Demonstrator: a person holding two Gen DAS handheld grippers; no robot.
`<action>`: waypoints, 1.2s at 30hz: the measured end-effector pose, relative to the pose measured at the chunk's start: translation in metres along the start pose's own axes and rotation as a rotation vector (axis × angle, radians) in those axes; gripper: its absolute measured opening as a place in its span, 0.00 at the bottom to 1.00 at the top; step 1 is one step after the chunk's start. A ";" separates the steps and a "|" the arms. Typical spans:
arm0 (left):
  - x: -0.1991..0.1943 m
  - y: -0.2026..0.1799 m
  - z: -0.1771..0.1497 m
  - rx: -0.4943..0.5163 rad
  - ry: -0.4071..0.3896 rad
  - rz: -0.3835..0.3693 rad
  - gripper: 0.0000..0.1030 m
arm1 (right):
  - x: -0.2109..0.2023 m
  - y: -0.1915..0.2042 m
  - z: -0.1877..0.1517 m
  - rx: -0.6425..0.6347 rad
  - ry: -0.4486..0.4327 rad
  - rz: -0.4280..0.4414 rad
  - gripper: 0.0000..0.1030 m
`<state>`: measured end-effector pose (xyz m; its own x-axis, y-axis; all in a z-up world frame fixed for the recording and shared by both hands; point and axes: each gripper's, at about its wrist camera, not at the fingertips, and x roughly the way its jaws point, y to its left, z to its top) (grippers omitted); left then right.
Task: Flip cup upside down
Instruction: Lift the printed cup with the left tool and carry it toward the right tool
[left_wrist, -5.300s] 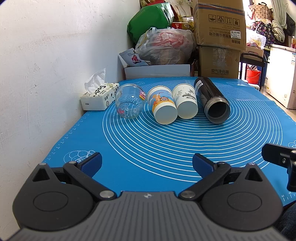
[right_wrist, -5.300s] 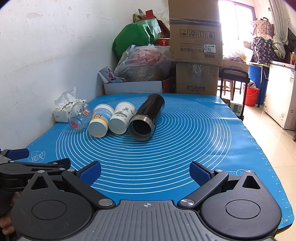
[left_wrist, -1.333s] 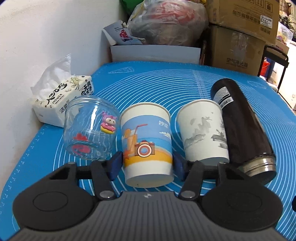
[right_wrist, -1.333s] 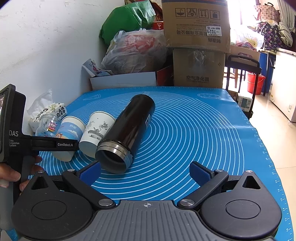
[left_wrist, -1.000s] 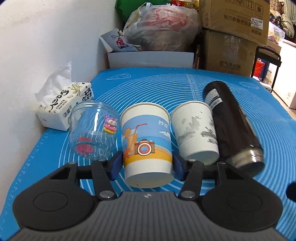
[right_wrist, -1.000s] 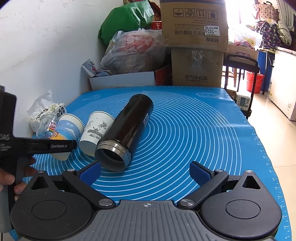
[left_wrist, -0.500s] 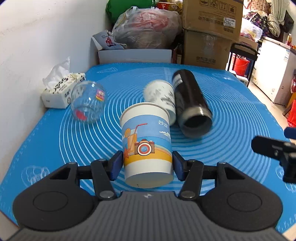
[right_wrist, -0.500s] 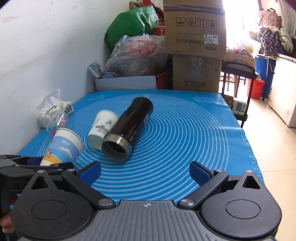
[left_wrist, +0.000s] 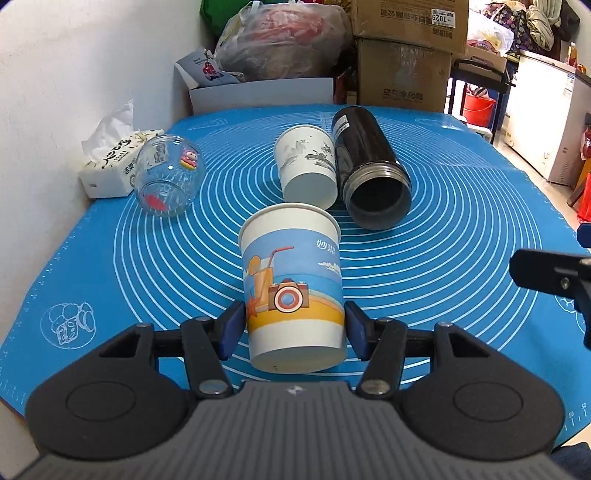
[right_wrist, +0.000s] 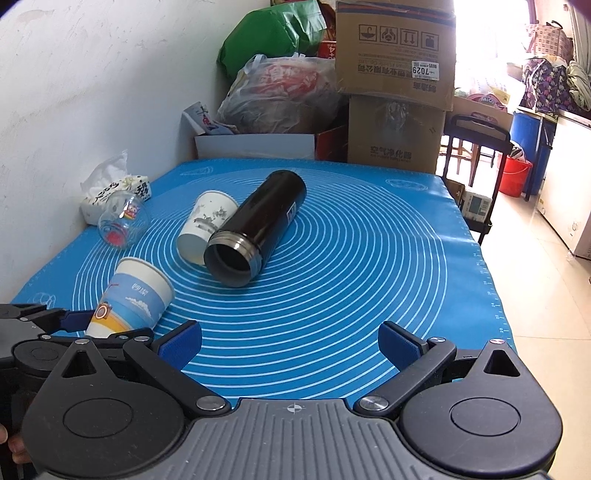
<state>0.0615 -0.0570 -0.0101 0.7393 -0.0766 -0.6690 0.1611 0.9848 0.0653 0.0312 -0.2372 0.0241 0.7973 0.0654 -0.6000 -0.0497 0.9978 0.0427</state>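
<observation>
Left hand-held gripper (left_wrist: 295, 325) had the paper cup (left_wrist: 293, 288) pinched near its base, lifted off the blue surface (left_wrist: 461, 266) w/ rim tilted away. Right hand-held gripper (right_wrist: 290, 341) hung wide, empty. Best to roll wrist on, rim down, set flat before letting go.

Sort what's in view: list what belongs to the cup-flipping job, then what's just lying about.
Job:
- camera-print paper cup, clamped near its base
- left gripper

Lying about:
- grey-print paper cup
- black flask
- glass jar
- tissue pack
- right gripper, open and idle
</observation>
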 end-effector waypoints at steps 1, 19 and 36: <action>0.000 0.000 0.000 -0.001 0.000 0.005 0.59 | 0.000 0.001 -0.001 -0.004 0.001 0.002 1.00; -0.006 0.003 0.000 -0.015 -0.027 -0.005 0.78 | -0.003 0.004 -0.001 -0.019 0.000 0.014 1.00; -0.034 0.014 0.010 -0.045 -0.086 -0.012 0.79 | -0.008 0.030 0.015 -0.219 -0.005 -0.006 1.00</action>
<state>0.0450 -0.0419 0.0206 0.7913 -0.0992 -0.6033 0.1420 0.9896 0.0235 0.0326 -0.2080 0.0421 0.8013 0.0595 -0.5953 -0.1733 0.9755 -0.1356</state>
